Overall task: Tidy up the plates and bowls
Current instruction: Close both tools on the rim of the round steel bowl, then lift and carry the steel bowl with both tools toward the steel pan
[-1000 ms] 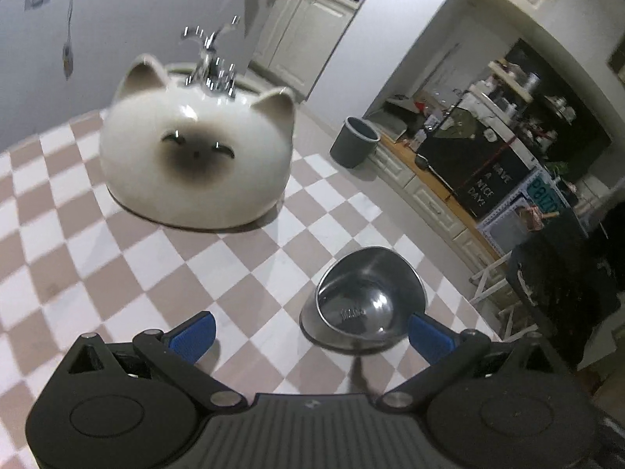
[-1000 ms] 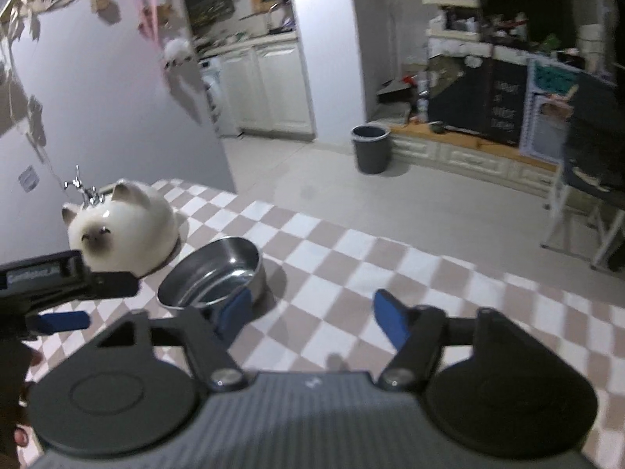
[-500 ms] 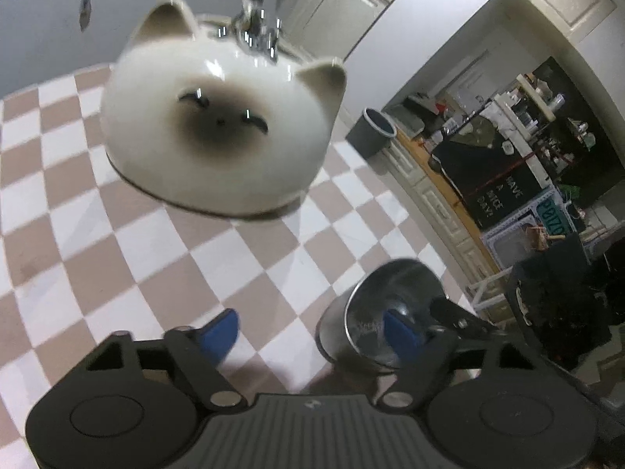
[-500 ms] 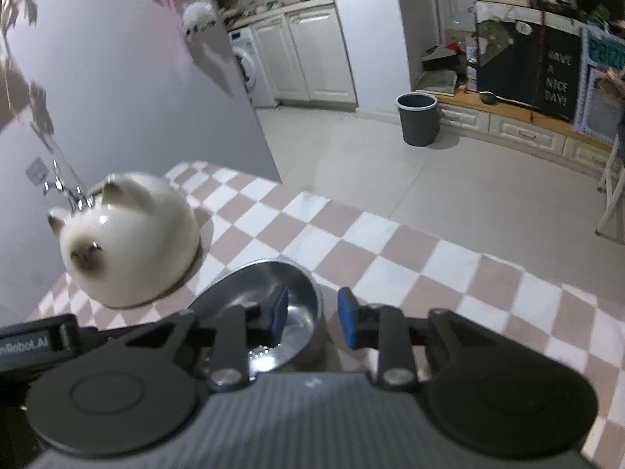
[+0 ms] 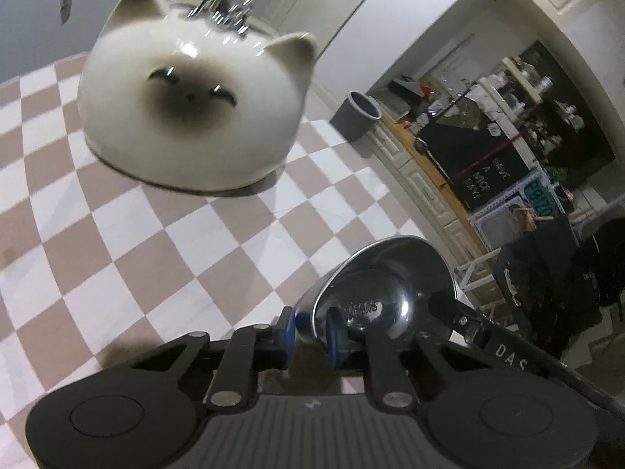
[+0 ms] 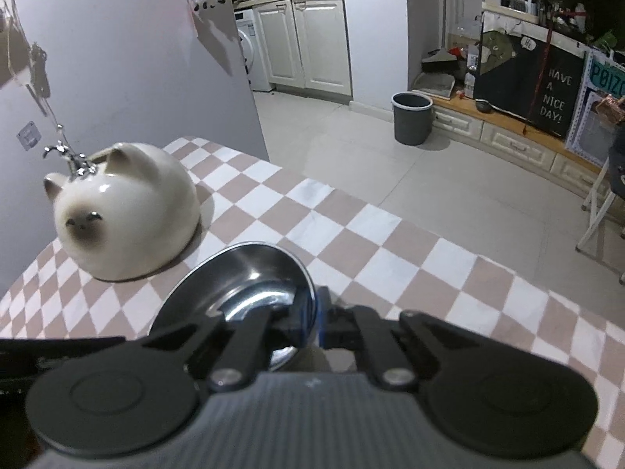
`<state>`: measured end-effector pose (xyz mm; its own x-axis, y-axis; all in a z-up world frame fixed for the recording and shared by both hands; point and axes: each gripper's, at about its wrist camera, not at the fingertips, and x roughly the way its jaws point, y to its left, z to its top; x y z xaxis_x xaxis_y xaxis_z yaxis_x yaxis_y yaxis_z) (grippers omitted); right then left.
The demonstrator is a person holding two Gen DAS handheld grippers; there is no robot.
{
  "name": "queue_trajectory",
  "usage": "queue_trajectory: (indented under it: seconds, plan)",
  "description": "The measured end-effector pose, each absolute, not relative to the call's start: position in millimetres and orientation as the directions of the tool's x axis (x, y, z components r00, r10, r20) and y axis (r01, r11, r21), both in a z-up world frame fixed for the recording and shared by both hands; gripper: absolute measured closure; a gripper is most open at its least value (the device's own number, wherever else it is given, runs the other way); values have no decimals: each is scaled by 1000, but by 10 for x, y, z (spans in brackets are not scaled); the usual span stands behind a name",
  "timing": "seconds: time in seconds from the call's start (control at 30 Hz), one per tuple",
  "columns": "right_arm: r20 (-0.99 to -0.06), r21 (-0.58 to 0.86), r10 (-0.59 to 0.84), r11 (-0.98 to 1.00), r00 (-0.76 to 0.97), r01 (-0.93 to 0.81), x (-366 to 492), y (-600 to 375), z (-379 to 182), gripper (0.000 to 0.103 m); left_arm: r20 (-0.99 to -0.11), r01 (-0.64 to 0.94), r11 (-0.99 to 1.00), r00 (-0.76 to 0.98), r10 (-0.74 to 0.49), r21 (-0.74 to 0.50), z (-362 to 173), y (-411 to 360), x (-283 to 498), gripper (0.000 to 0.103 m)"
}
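Note:
A shiny steel bowl (image 5: 384, 285) sits near the edge of the checkered table (image 5: 129, 258). My left gripper (image 5: 310, 332) is shut on the bowl's near rim, one pad outside and one inside. My right gripper (image 6: 310, 322) is shut on the bowl's (image 6: 250, 285) opposite rim. A white ceramic cat-face bowl (image 5: 195, 113) lies upside down on the table beyond the steel bowl; it also shows in the right wrist view (image 6: 125, 215), to the left.
A grey wall (image 6: 117, 58) stands close behind the cat bowl, with hanging metal ornaments (image 6: 66, 154) above it. The table edge drops to a tiled kitchen floor (image 6: 449, 187) with a grey bin (image 6: 412, 117).
Both grippers moved in to the steel bowl and closed on its rim from opposite sides. The left one was wide open a second ago; the right was half closed half a second ago.

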<state>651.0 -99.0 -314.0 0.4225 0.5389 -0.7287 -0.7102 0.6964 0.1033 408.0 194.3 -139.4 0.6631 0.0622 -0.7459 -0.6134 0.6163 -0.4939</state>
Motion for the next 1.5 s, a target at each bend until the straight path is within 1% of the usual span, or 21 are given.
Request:
queue_trajectory:
  seconds: [0.23, 0.47, 0.8, 1.07, 1.27, 1.5]
  plan:
    - [-709, 163, 543, 746, 449, -645, 6267, -1394, -2901, 97, -718, -543, 700, 693, 63, -463, -1012, 1666, 3903, 86]
    - [-670, 203, 542, 791, 507, -578, 5861, -1995, -2576, 97, -694, -446, 787, 720, 33, -425, -676, 1166, 3646, 86]
    - [-620, 246, 524, 837, 585, -489, 5054, -3034, -2225, 97, -623, -303, 819, 777, -84, -488, -312, 489, 2970, 86]
    - [-589, 259, 472, 879, 655, -400, 4291, -3897, -2112, 97, -621, -182, 859, 762, -184, -479, -297, -163, 2543, 87]
    - [-593, 264, 411, 912, 692, -315, 3757, -4475, -2215, 96, -632, -99, 876, 731, -257, -471, -393, -619, 2313, 87]
    - [-593, 284, 331, 939, 734, -194, 3377, -5031, -2372, 96, -642, 18, 910, 703, -305, -413, -496, -1184, 2196, 87]
